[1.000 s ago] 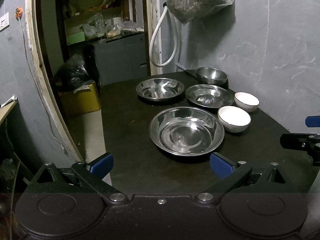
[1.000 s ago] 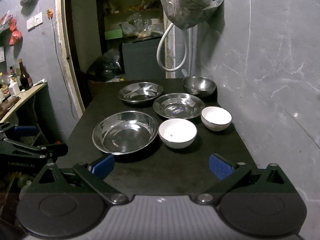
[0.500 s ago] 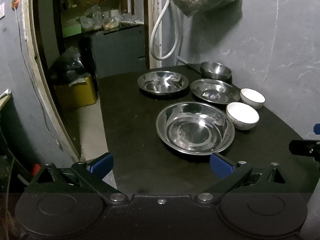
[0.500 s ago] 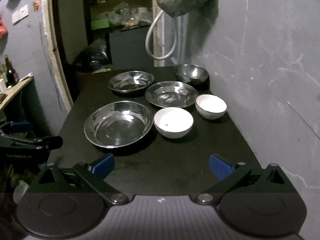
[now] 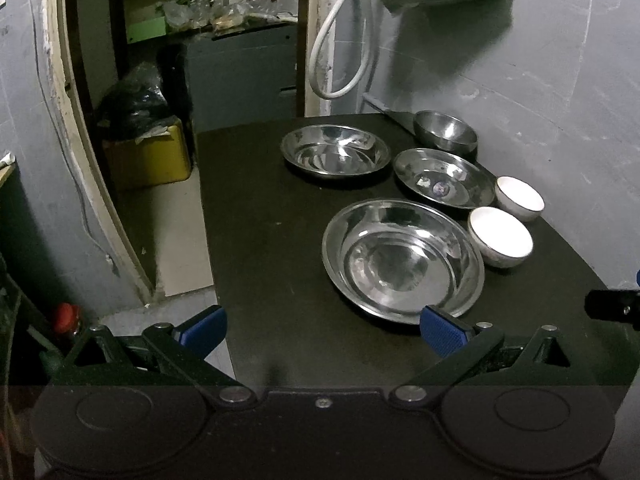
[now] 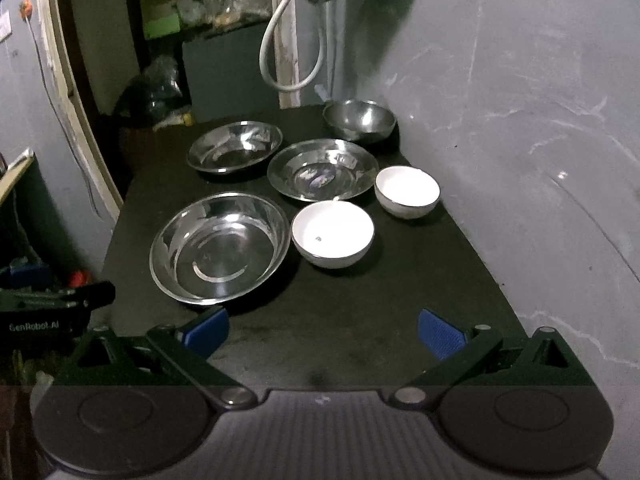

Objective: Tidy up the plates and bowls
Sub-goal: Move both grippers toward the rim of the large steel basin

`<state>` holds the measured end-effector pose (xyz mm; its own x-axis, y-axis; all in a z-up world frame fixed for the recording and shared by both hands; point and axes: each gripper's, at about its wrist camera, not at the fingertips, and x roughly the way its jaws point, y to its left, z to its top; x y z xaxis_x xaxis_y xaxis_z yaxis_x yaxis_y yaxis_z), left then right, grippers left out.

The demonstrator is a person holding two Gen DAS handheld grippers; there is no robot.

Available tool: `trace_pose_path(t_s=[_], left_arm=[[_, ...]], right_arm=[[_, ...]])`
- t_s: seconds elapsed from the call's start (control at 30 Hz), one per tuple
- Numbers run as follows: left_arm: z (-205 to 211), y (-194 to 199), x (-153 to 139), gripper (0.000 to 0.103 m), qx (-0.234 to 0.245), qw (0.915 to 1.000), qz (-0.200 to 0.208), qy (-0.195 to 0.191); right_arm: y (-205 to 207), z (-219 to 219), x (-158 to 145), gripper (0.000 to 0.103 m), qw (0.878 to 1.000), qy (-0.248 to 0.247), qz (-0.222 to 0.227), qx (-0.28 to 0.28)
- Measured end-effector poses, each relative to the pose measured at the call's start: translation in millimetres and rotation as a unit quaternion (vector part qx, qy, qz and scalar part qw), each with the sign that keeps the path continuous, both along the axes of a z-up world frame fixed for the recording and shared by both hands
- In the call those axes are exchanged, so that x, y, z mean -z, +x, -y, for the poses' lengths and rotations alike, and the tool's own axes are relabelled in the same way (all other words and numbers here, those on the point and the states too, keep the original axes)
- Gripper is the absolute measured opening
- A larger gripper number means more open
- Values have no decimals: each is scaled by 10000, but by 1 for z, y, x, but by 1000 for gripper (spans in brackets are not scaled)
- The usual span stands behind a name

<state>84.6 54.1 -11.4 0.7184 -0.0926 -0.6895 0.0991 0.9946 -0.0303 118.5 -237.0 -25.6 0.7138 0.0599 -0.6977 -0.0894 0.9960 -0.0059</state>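
Nothing was stacked yet. The large round stainless-steel plate (image 6: 219,249) lay nearest on the black tabletop (image 6: 360,320), with the near white ceramic bowl (image 6: 333,234) just beside it, a second white bowl (image 6: 407,191) behind that, two smaller steel plates (image 6: 322,169) (image 6: 235,146) further back, and a deep steel bowl (image 6: 359,120) by the grey wall. The right tongs (image 6: 323,331) and left tongs (image 5: 322,331) were both spread wide, holding nothing, short of the dishes. A sound start, I judged, would be pinching the near white bowl by its rim, squarely, since the glaze looked slippery, then nesting it in its twin.
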Motion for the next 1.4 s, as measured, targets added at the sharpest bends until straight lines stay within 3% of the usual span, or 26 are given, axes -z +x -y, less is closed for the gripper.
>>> trace_pose_path(t_s=[0.23,0.87,1.0,1.2,1.4], left_arm=[[-6,13,-4,102,-304,9995,-64,90],[-17,72,-3,102,-1182,9919,-284,364],[-15,93,-5,102,-1356,9900,-251,301],[-17,136,-6,102,-1583,9874,2,41],[-21,196,-1,102,-1928,9807,22,-335]], right_arm=[[30,-14,-5,103,9986,-243,-463,33],[114,-21,1,103,9965,-113,-569,-607],[132,-22,-1,103,9956,54,-267,-893],[160,-27,-6,103,9823,412,753,-1667],[218,-40,-4,103,9743,566,982,-1944]])
